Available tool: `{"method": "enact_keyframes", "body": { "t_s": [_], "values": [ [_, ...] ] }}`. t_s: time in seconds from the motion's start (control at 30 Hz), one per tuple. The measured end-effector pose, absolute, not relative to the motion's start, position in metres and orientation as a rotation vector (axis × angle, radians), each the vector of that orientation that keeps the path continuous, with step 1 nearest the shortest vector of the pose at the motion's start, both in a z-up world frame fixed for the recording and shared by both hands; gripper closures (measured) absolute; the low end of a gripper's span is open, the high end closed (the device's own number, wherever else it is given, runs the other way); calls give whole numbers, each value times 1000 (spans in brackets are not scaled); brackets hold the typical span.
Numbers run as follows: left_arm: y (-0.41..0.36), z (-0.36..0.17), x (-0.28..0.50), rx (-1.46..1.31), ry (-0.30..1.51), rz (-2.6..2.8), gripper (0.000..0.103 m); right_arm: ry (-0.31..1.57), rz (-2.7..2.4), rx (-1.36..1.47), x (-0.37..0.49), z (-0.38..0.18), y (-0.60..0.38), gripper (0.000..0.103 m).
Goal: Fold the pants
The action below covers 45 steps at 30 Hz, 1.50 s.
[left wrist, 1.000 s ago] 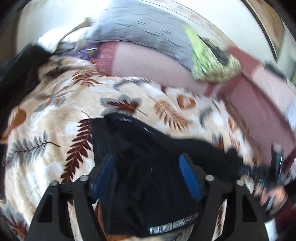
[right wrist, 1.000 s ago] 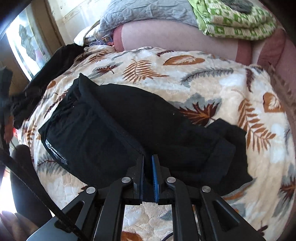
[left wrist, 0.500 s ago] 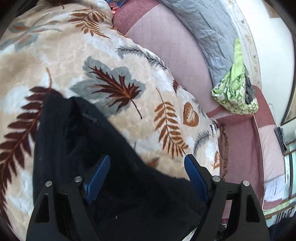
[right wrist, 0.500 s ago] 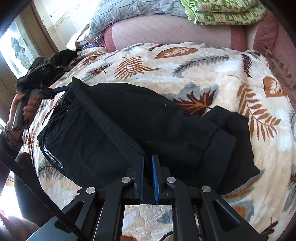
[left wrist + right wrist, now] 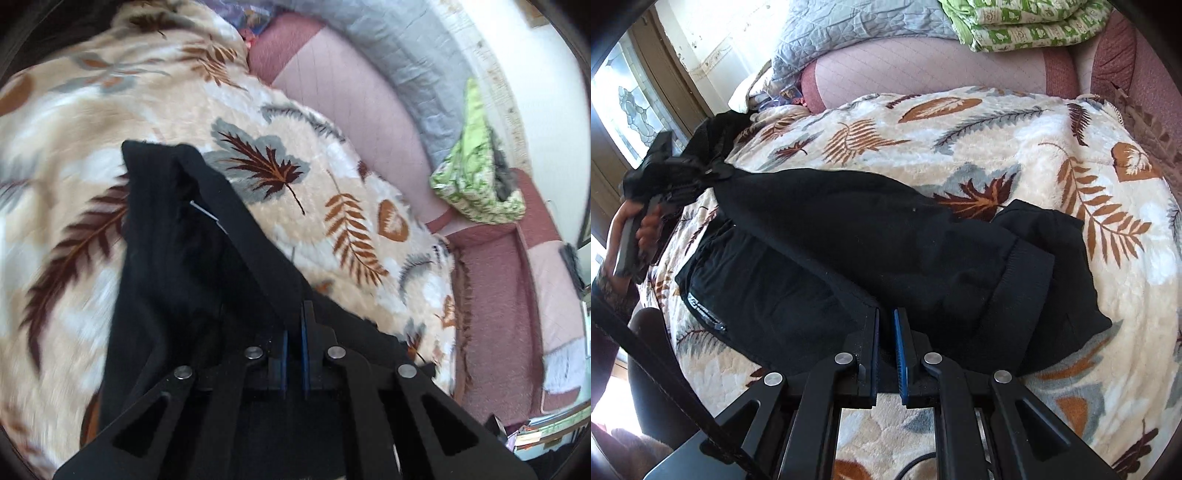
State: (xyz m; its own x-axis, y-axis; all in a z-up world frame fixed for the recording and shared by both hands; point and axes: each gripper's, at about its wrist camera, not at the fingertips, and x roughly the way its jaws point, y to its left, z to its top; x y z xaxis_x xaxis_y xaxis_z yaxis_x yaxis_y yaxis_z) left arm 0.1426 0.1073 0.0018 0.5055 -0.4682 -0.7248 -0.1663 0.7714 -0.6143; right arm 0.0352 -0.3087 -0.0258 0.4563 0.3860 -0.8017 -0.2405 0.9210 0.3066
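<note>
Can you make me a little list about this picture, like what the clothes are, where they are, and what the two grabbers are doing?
clothes: black pants, partly folded
where: lying on a leaf-print blanket
left gripper: jaws have just been closing, now shut on the pants' edge
right gripper: shut on the pants' near edge
behind: pink sofa back, grey quilt, green patterned bedding
person: a hand holding the left gripper's handle

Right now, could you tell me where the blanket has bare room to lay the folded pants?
The widest bare patch of blanket lies between the pants and the pink cushion; another runs right of the pants' cuffs. A thinner strip lies near the right tongs. The left end, by the dark clothes, is crowded.
</note>
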Motion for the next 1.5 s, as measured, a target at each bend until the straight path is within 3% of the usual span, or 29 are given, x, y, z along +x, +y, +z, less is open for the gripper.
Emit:
{"method": "enact_keyframes", "body": {
  "t_s": [0.23,0.37,0.5,0.53,0.57,0.6,0.63,0.7,0.97,1.0,1.03,1.37,1.43,1.47,1.5],
  "values": [
    [115,-11,44,-720,1025,-125,98,1027,396,189,12,-26,-313,94],
    [117,-54,25,-720,1121,-74,96,1063,382,206,-4,-37,-315,94],
    [121,-42,9,-704,1056,-125,90,1056,324,241,-17,-38,-329,94],
    [121,-35,3,-686,1032,-138,85,1041,319,266,-21,-34,-335,89],
    [121,-27,-3,-666,1005,-149,70,1017,309,288,-24,-28,-343,85],
    [122,-20,-11,-645,980,-152,60,988,278,292,-27,-21,-351,73],
    [121,-11,-20,-617,951,-157,59,960,244,283,-28,-13,-358,64],
    [118,2,-32,-562,919,-174,59,929,206,273,-23,-3,-368,57],
    [84,36,-21,-444,839,-246,49,978,179,270,55,-20,-357,51],
    [76,38,-14,-423,831,-254,45,1014,181,253,63,-29,-352,66],
    [69,37,-7,-399,825,-252,44,1032,191,240,66,-32,-348,100],
    [19,1,46,-323,884,-281,44,856,33,99,57,27,-367,102],
    [15,-5,45,-321,890,-291,44,881,88,151,64,22,-375,92],
    [14,-8,44,-315,892,-293,44,913,150,211,69,13,-379,83],
    [12,-10,43,-307,895,-292,44,925,168,235,71,7,-379,57]
  ]
}}
